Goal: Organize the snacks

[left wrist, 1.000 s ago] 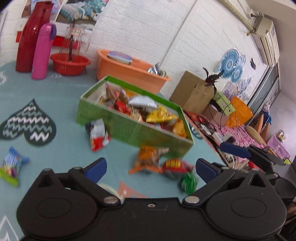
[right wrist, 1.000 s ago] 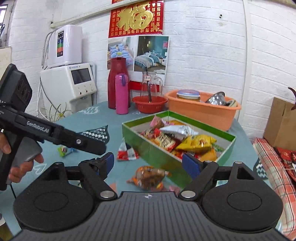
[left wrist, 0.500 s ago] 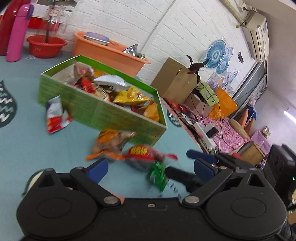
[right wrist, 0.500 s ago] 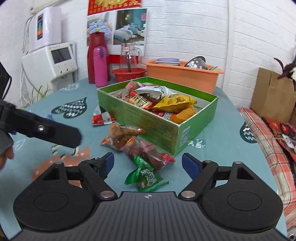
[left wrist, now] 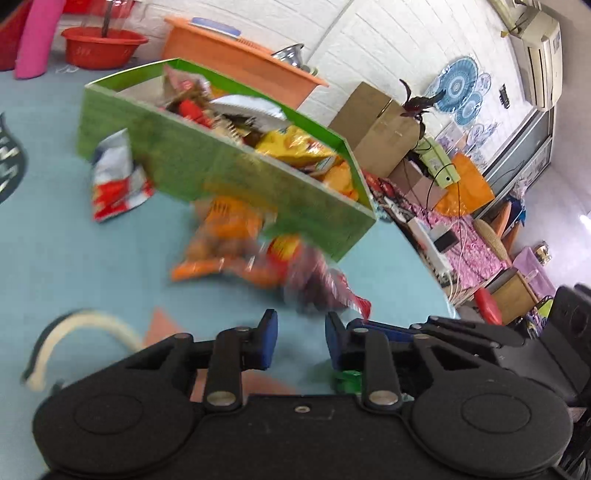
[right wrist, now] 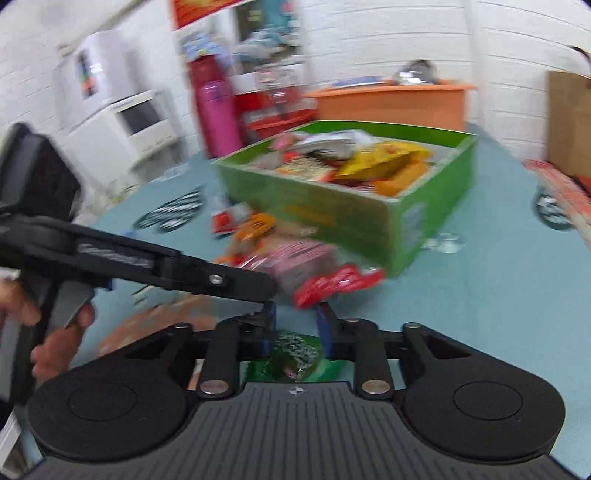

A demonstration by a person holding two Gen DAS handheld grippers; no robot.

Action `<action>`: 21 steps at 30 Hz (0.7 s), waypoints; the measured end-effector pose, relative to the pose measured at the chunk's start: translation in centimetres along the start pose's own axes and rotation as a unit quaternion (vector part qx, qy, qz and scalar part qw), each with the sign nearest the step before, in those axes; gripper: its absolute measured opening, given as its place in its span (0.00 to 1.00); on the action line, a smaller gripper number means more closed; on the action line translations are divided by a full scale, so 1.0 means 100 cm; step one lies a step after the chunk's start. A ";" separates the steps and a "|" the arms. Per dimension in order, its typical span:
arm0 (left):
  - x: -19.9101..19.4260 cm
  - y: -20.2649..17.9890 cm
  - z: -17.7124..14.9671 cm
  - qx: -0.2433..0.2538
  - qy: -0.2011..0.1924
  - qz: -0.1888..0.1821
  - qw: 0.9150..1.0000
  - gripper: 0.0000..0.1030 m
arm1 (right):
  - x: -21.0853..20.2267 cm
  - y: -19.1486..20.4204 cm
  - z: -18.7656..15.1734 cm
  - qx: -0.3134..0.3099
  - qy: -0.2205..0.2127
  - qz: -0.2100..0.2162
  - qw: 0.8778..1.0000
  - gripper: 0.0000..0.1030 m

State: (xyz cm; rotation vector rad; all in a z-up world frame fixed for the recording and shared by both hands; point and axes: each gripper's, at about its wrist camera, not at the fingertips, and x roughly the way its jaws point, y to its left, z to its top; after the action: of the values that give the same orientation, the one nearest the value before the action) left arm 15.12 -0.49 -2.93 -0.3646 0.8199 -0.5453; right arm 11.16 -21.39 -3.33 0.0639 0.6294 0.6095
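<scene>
Snacks: both tongs narrowed from wide open, my right tongs (right wrist: 294, 325) closing around the green packet (right wrist: 295, 354) at the surface's near edge, left tongs (left wrist: 301, 341) empty, green box (right wrist: 369, 218) next.

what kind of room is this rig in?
Probably a lived-in home room, not a lab: white painted-brick walls, a wall-mounted air conditioner, blue decorative plates on the wall, a tall pink thermos bottle and an orange plastic tub on a teal-clothed table.
</scene>
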 end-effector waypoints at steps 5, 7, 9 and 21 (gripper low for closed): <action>-0.036 0.018 -0.022 -0.061 -0.025 -0.006 0.998 1.00 | -0.006 0.038 -0.011 -0.068 0.006 0.026 0.997 0.50; -0.041 0.016 -0.020 -0.069 -0.043 -0.019 0.996 1.00 | -0.010 0.040 -0.012 -0.073 0.002 0.019 0.997 0.60; -0.038 0.008 -0.012 -0.060 -0.050 -0.024 0.997 1.00 | -0.016 0.037 -0.009 -0.071 -0.009 0.001 0.997 0.85; 0.027 -0.019 0.031 -0.044 -0.062 0.026 0.997 1.00 | 0.015 0.002 0.004 -0.088 -0.018 -0.076 0.993 1.00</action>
State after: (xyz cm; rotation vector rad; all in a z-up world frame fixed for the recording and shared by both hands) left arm 18.47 -3.29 -1.63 -0.4527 0.7335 -0.4351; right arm 12.23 -20.37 -3.75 -0.1370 0.5380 0.5136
